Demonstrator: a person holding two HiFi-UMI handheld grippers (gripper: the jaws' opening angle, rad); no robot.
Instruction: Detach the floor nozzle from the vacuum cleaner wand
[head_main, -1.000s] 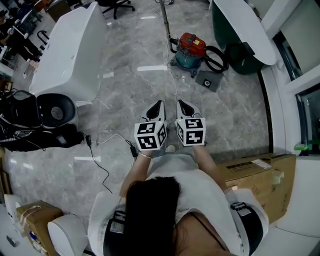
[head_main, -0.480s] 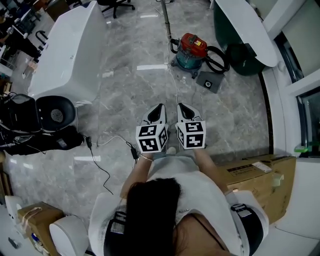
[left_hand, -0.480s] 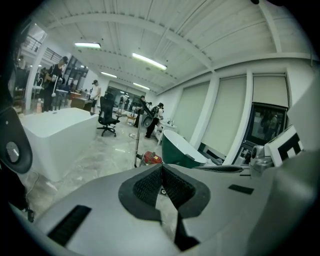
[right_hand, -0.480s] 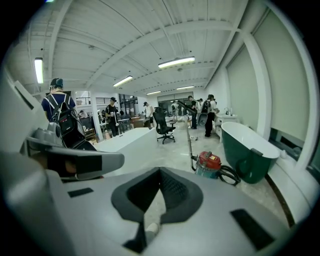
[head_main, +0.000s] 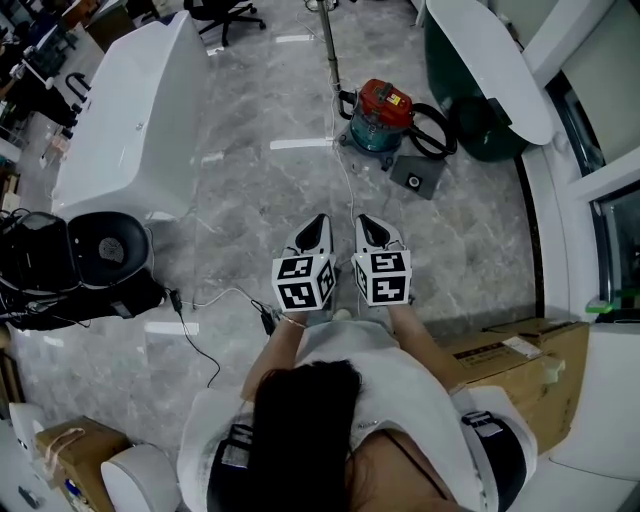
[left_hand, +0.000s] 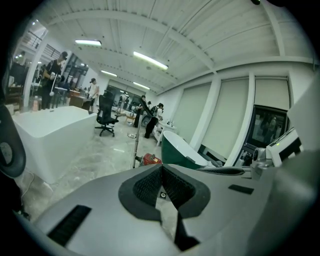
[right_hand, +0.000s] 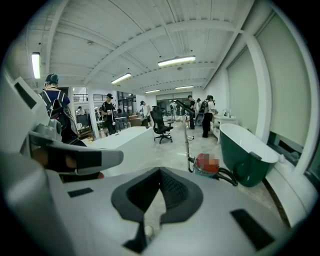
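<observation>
A red and teal vacuum cleaner (head_main: 380, 110) stands on the marble floor ahead, with a black hose (head_main: 435, 120) coiled at its right. Its metal wand (head_main: 328, 45) runs from the canister to the picture's top edge; the wand's far end is cut off there. The wand (left_hand: 136, 145) shows upright in the left gripper view, and the wand (right_hand: 187, 145) again in the right gripper view. My left gripper (head_main: 318, 222) and right gripper (head_main: 364, 222) hang side by side well short of the vacuum. Both are shut and hold nothing. The left gripper (left_hand: 161, 167) and the right gripper (right_hand: 160, 172) show closed jaws.
A grey square piece (head_main: 412, 180) lies by the vacuum. A dark green bathtub (head_main: 480, 70) stands at the right, a white bathtub (head_main: 130, 110) at the left. A black cable (head_main: 200, 315) crosses the floor. A cardboard box (head_main: 520, 350) sits near my right. People stand far off.
Both grippers, still shut and side by side, have moved a little forward toward the vacuum cleaner, and the head view has shifted with them.
</observation>
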